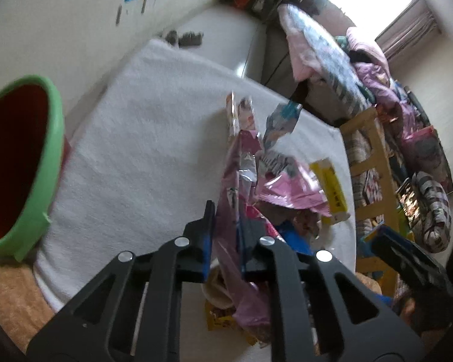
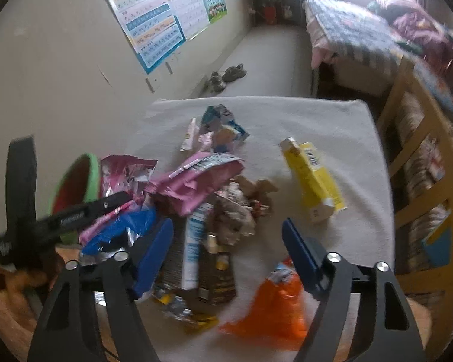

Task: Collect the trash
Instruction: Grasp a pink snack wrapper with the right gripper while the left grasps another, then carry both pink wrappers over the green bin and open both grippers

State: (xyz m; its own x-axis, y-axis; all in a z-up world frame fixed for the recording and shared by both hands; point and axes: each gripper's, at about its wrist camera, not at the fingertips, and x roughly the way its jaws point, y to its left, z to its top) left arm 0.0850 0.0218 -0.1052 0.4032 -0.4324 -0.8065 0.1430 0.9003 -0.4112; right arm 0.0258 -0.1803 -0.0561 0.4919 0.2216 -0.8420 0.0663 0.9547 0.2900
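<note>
white towel (image 2: 332,126) carries the wrapper pile | green bin (image 1: 45,157) stands well left of pile | left gripper (image 1: 225,229) clamped on pink wrapper (image 1: 235,181), long axis along fingers | right gripper (image 2: 226,238) parted, empty, over carton (image 2: 193,241)

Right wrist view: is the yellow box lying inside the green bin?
No, the yellow box lies on the white towel, well apart from the green bin.
</note>
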